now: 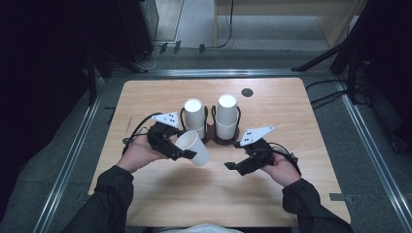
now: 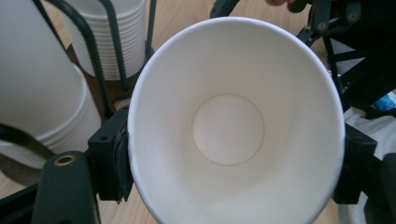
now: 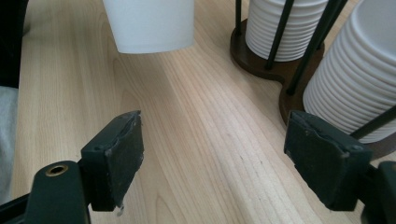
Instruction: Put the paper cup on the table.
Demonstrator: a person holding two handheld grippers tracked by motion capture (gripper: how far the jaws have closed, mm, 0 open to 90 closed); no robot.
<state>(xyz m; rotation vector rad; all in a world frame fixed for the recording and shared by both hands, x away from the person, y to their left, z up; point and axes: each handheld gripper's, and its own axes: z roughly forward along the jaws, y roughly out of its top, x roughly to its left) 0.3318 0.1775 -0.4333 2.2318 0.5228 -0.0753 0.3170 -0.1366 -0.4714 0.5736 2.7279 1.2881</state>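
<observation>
Wooden table carries a cup rack near its far edge. Left gripper clamps a paper cup. Right gripper has its jaws apart, holding nothing.

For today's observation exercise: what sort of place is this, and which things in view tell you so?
Probably a lab or recording workspace: a bare wooden table inside a metal-railed frame, cables across the grey floor, and stacked paper cups set out as practice props.

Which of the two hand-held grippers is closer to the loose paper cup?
The left. The left gripper is clamped on the paper cup, one jaw on each side near its rim. The right gripper hangs open over bare table, apart from the cup.
</observation>
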